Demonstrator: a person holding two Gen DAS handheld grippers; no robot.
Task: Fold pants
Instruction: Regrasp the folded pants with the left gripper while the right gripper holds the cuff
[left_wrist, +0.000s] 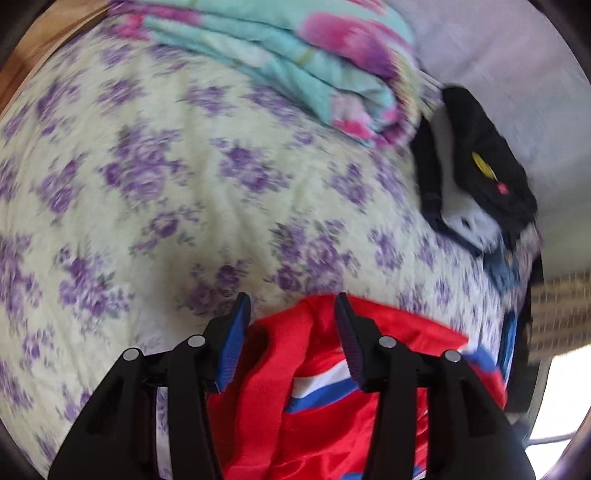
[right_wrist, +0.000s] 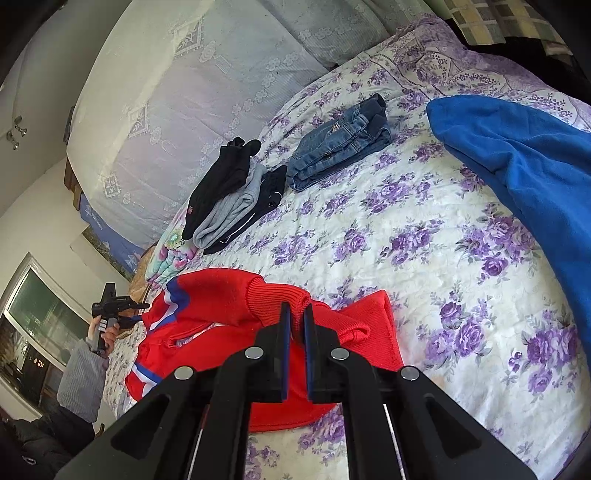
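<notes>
We're mid-fold on the red pants (right_wrist: 258, 332) bunched at the bedspread's (right_wrist: 406, 240) near edge: right gripper (right_wrist: 296, 321) pinches a ribbed cuff, left gripper (left_wrist: 293, 321) spread above fabric, so next it should probably grip the waistband.

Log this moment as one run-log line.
left gripper: open above red pants | right gripper: shut on red pants cuff | stage: fold underway

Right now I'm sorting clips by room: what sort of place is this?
Most likely a bedroom: a bed with a purple-flowered quilted bedspread, a folded teal-and-pink floral blanket on it, and folded blue denim jeans beside other clothes.
</notes>
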